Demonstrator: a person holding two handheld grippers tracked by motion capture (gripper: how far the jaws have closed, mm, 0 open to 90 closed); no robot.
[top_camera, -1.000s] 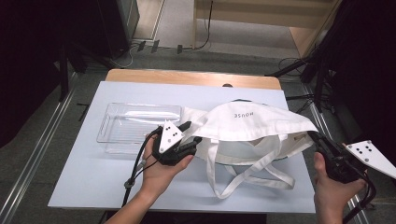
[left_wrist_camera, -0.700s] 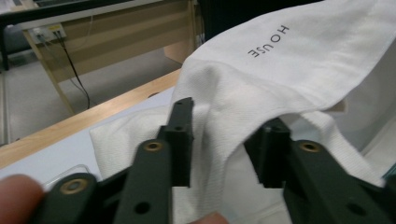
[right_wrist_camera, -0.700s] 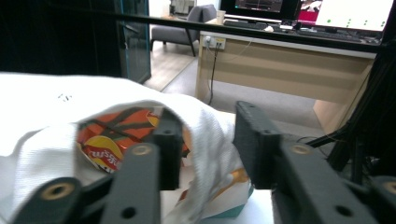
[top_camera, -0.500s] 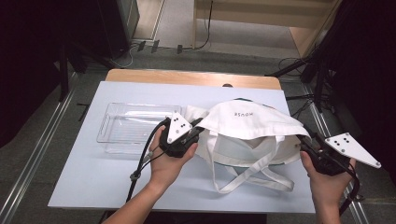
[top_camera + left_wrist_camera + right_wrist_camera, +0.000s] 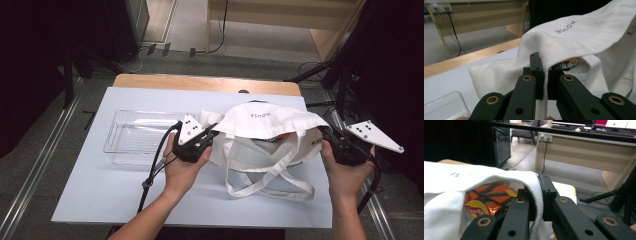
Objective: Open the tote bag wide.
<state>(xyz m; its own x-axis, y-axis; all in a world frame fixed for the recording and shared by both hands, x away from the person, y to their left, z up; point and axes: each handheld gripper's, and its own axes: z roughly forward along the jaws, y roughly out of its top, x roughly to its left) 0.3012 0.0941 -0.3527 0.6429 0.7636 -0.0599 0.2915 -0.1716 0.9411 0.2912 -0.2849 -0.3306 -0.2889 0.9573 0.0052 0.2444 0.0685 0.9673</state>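
At the left gripper (image 5: 544,75) we see the two black jaws clamped on the white fabric rim of a canvas tote bag (image 5: 584,37), the cloth pinched flat between them after the jaws have just closed on it. In the high view this left gripper (image 5: 206,142) meets the bag's left edge, gripped by the person's left hand (image 5: 184,167). The right gripper (image 5: 537,200) pinches the opposite rim of the same bag, its jaws closed with the thick woven hem folded between them; in the high view the right gripper (image 5: 336,145) sits at the bag's right edge in the right hand (image 5: 347,172). Between both grips the tote bag (image 5: 270,120) lies near the middle of the pale desk (image 5: 100,200), its mouth held apart and its long handles (image 5: 260,180) looped toward the person. Inside the opening we make out an orange snack packet (image 5: 490,197). Just left of the bag, a clear plastic tray (image 5: 135,137) rests on the desk.
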